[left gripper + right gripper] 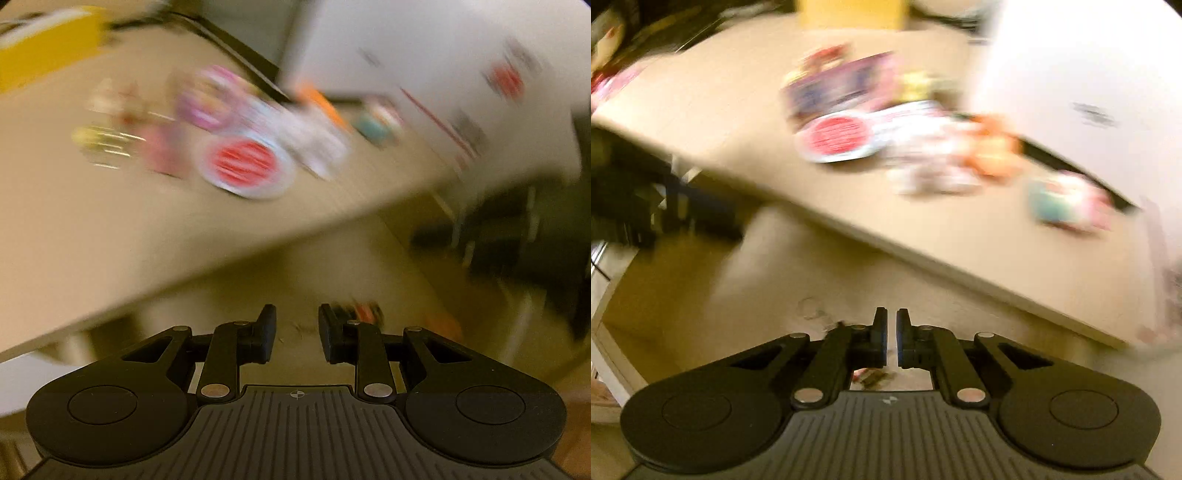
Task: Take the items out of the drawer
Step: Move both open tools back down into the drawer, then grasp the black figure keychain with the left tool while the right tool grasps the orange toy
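Blur smears both views, but your left claw [297, 332] has its fingers apart with nothing between them, and your right claw [891, 338] has its fingers together, also on nothing. Both hang over the open drawer [701, 295], just below the edge of the tabletop [110, 221]. On the tabletop, a round red and white item [245, 166] lies among other colourful items, too blurred to name.

Left gripper [297, 332]: tilted steeply downward, jaws partly apart with a clear gap, nothing between the pads.
Right gripper [891, 338]: tilted steeply downward, jaws drawn together to a thin slit, nothing visible between the fingertips.
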The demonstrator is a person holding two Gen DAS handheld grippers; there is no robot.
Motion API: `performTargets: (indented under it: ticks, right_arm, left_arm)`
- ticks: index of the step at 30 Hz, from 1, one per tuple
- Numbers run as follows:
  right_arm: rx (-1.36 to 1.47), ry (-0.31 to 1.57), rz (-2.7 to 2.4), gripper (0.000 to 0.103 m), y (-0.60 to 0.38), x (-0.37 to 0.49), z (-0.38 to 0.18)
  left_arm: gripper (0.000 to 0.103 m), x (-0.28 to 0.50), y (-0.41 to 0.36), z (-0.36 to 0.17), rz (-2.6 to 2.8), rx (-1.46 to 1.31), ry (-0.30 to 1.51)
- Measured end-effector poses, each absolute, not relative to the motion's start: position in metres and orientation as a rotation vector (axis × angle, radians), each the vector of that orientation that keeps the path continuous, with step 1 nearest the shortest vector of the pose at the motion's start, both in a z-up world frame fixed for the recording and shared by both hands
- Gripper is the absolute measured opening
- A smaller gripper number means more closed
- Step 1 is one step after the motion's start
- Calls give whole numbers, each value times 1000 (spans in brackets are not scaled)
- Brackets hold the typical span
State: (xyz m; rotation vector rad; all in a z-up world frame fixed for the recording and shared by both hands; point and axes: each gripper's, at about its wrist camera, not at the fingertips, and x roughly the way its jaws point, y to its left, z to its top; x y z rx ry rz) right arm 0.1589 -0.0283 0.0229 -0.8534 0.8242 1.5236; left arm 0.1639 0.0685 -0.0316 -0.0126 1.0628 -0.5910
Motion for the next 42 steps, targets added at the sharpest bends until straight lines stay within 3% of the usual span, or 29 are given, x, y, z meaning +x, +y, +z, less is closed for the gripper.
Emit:
performTargets:
  ticks: [4,6,7,8,18,20,21,22,28,37,39,41,42]
  right_arm:
    - [-802,966,1428,10,-51,207,24]
    - [-805,1118,1386,39,-54,217,10]
    - [-821,1162,1367,62,-57,216,1]
    - [-840,1175,1354,68,-62,214,-7]
    - [-1092,1272,1248,66,-61,182,-76]
    - [-1109,1281,1243,30,-61,183,-79]
    - [-1099,1295,1246,23,-62,184,-79]
    - [-1085,1295,1246,18,-64,185,-78]
    - [-957,1258,1266,9,-84,188,-60]
    - [-734,1251,1283,11,-110,218,-10]
    - [-731,1233,1282,23,-108,222,-2]
    - [-730,1207,1279,51,-105,217,11]
    - [-738,1192,1280,57,-104,216,13]
  left_arm:
    - [27,165,26,-57,-731,67,1144]
    - [27,163,13,-66,-763,84,1161]
    - [27,162,10,-68,-766,86,1162]
    - [27,162,8,-70,-766,85,1162]
    - [27,150,11,-73,-825,256,1005]
    - [27,146,3,-74,-848,346,972]
    - [27,143,-1,-74,-861,389,956]
    - [27,141,-6,-75,-874,430,935]
    - [28,138,-35,-75,-916,618,812]
    - [33,158,-57,-103,-995,745,814]
    - [34,164,-57,-107,-1008,718,866]
    - [35,171,-55,-112,-1012,676,917]
    - [35,174,-53,-115,-998,656,932]
